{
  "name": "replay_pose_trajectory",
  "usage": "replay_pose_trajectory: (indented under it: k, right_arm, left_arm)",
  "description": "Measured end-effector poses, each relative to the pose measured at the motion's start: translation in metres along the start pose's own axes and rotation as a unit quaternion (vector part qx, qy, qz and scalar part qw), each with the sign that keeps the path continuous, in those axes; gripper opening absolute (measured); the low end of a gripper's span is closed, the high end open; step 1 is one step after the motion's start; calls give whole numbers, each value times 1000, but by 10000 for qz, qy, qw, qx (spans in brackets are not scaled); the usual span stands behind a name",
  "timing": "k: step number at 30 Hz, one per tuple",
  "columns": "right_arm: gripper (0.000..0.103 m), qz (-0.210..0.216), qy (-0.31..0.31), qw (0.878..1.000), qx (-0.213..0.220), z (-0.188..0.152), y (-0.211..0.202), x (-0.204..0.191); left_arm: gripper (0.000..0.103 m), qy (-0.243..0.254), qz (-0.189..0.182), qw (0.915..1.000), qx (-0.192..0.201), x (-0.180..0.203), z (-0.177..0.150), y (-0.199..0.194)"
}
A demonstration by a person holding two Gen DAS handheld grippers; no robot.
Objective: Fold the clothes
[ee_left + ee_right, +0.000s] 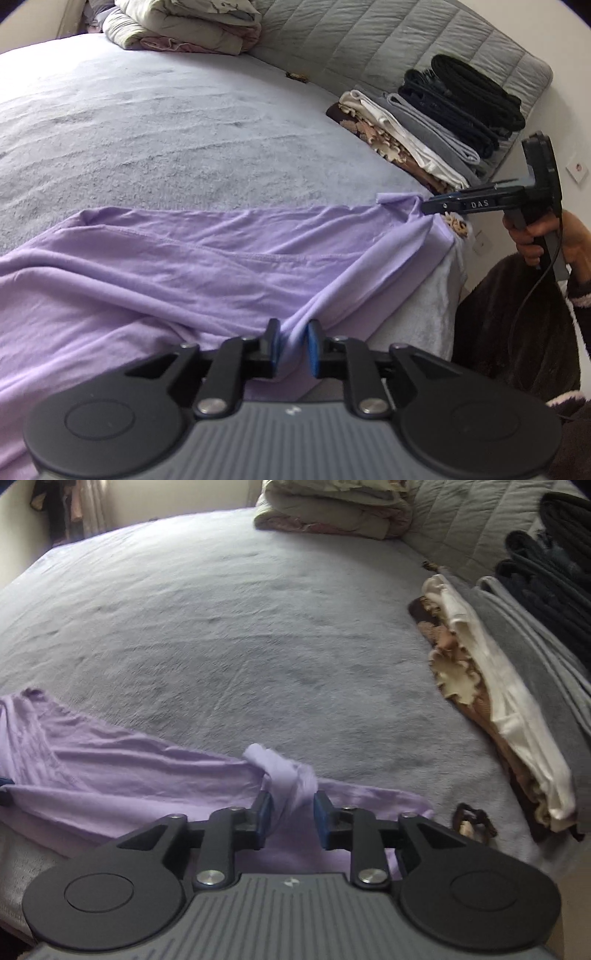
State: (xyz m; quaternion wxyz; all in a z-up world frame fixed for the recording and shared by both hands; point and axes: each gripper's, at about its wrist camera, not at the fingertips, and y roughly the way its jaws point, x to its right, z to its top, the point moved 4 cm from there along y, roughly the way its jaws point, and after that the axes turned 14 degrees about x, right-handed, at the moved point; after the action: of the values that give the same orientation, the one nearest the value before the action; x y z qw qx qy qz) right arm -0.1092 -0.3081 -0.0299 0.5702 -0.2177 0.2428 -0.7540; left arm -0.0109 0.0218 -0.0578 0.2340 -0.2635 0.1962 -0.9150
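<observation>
Both tongs, left (291, 345) and right (290, 812), stand a little open around the purple shirt (184, 266) on the bed (166, 129) (laid flat, I think), so folding needs a new grip.

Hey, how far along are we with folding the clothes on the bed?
Done: a stack of folded clothes lies along the bed's far side. In hand: the purple garment is spread out, its near edge between the parted jaws of the left gripper and right gripper. Left: folding it and adding it to the stack.
</observation>
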Motion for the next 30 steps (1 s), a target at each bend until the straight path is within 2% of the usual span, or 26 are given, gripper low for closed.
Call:
replay_pose_trajectory:
  k: [3, 5, 8, 11, 14, 19, 24, 30]
  right_arm:
    - [28, -51, 108, 9999, 50, 6, -2, 7]
    - [28, 143, 207, 9996, 100, 12, 0, 3]
    - [28, 787, 476, 9956, 175, 22, 6, -15]
    - [28, 1670, 1049, 9804, 34, 29, 24, -36]
    - [28, 2192, 1188, 9683, -162, 33, 46, -64]
    - [28, 3012, 1534, 9393, -584, 43, 78, -109]
    - [28, 3794, 2005, 8974, -1022, 52, 107, -148]
    - [30, 4291, 2297, 8563, -1727, 49, 142, -195]
  left_arm:
    - [33, -134, 69, 9997, 185, -5, 5, -6]
    - [37, -241, 211, 9989, 334, -12, 9, -11]
    - [41, -453, 524, 9963, 516, -25, 14, -17]
    - [44, -722, 951, 9910, 598, -42, 17, -20]
    - [44, -994, 1225, 9854, 635, -60, 20, -22]
    - [44, -1155, 1443, 9808, 627, -80, 24, -25]
    - [44, -1167, 1459, 9807, 585, -92, 26, -27]
    - [44, -1294, 1488, 9785, 596, -105, 24, -33]
